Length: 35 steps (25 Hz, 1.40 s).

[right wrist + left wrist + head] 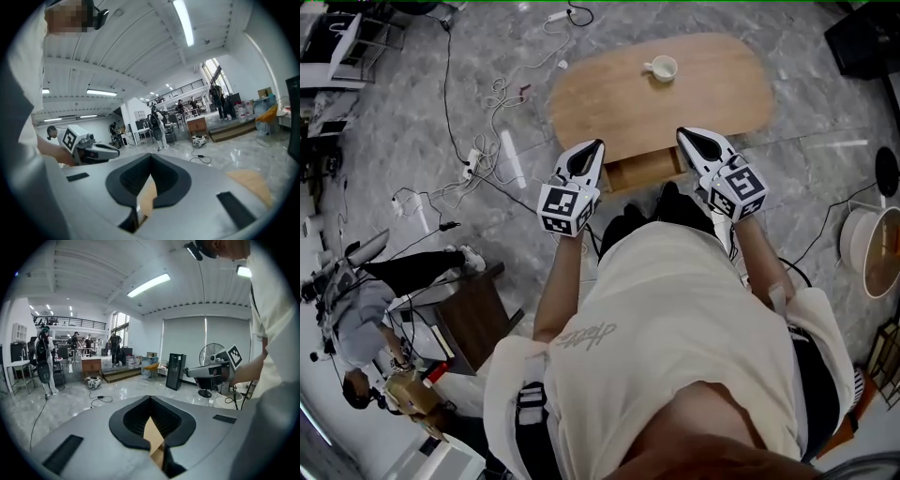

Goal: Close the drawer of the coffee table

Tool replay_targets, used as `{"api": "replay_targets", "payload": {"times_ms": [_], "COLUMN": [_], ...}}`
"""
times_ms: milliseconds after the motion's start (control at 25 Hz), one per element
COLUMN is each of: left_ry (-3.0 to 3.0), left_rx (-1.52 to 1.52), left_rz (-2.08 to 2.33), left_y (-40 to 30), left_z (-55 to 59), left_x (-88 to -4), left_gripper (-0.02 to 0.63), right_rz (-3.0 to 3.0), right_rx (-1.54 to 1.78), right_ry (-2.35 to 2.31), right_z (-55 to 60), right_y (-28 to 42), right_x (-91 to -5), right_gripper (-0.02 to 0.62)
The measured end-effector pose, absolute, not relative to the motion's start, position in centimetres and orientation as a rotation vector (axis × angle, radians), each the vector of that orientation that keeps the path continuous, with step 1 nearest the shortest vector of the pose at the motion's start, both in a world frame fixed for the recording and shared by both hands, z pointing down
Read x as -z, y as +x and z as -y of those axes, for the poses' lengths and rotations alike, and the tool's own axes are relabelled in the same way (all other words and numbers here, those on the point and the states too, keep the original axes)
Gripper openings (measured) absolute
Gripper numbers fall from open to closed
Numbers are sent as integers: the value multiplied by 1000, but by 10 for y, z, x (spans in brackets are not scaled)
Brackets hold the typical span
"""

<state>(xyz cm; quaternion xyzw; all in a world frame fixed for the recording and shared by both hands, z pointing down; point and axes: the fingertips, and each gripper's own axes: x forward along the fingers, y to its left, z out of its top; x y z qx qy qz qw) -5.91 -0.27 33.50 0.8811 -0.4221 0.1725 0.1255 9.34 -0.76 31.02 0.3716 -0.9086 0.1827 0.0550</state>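
Below the near edge of the bench [609, 103], at 6 o'clock of its oval wooden top, drawer [645, 171] stands partly pulled out. Left gripper [596, 145] sits at the drawer's 9 o'clock corner, right gripper [682, 134] at its 3 o'clock corner; contact cannot be told. Both grippers clenched, tips together, nothing clamped; wood shows through the gap behind the tips. White cup [661, 67] toward 12 o'clock on the top. Cables [500, 94] on grey floor [394, 122], 9 o'clock side.

An oval wooden coffee table [609, 103] stands on the grey marbled floor [394, 122]; a white cup [662, 67] sits near its far edge; cables [500, 92] and a power strip [470, 162] lie on the floor.
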Motion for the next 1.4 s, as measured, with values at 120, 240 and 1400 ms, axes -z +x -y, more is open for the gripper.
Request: {"api": "replay_targets", "payload": {"times_ms": [120,240,1400], "left_ry": [2484,2425,1776], "left_rx": [-499,-540,-725], "left_rz": [1224,1191,890], "left_y": [-56,-59,-90], "left_z": [12,6,-91], "left_x": [-357,-382,-761], "left_gripper": [5,5,5], "right_rz": [2671,2599,1628], "right_rx": [-567,-646,-1370], "right_ry": [1102,1108,913], "right_z": [19,16,-87], "right_y": [111,119,169], "right_x": [-350,-385,-790], "right_gripper": [-5,-6,-5]}}
